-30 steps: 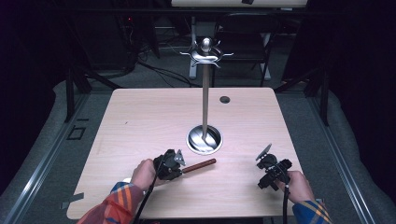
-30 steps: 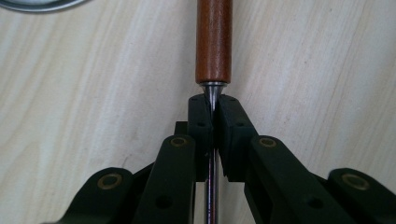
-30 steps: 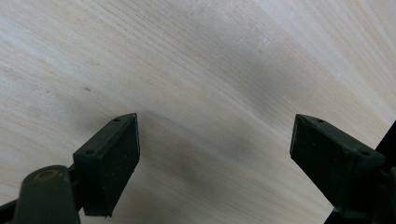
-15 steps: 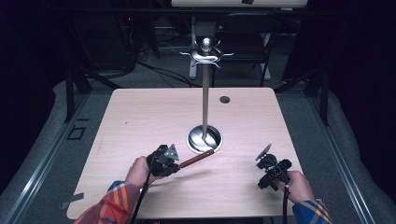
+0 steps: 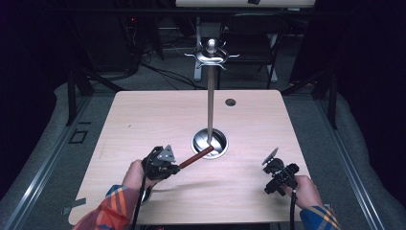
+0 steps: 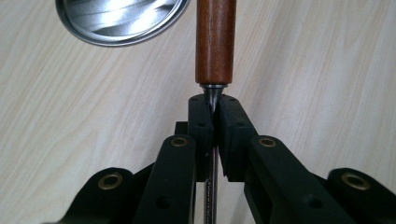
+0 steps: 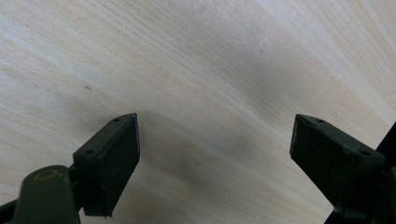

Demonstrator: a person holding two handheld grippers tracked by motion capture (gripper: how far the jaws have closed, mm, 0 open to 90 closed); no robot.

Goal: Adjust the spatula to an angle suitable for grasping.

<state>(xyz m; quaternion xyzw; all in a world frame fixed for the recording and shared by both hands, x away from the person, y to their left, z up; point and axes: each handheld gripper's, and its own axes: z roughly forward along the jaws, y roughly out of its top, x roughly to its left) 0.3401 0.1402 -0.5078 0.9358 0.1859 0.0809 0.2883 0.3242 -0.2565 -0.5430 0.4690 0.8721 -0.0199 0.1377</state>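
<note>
Two black jaws of the left hand-held gripper [image 6: 212, 116] are clamped on the thin steel shank of a tool with a reddish-brown wooden handle [image 6: 214, 42]. In the high view that handle [image 5: 197, 156] slants up and right, lifted off the light wooden bench [image 5: 143, 120], its far end over the rim of the round shiny metal base [image 5: 218, 146] of a tall steel hook stand [image 5: 210, 96]. The right hand-held gripper [image 5: 277, 175] hovers near the bench's front right part with jaws wide apart, holding nothing. Bare wood lies between the two hand-held grippers and across the far half; a small dark hole [image 5: 230, 102] sits near the far edge.
</note>
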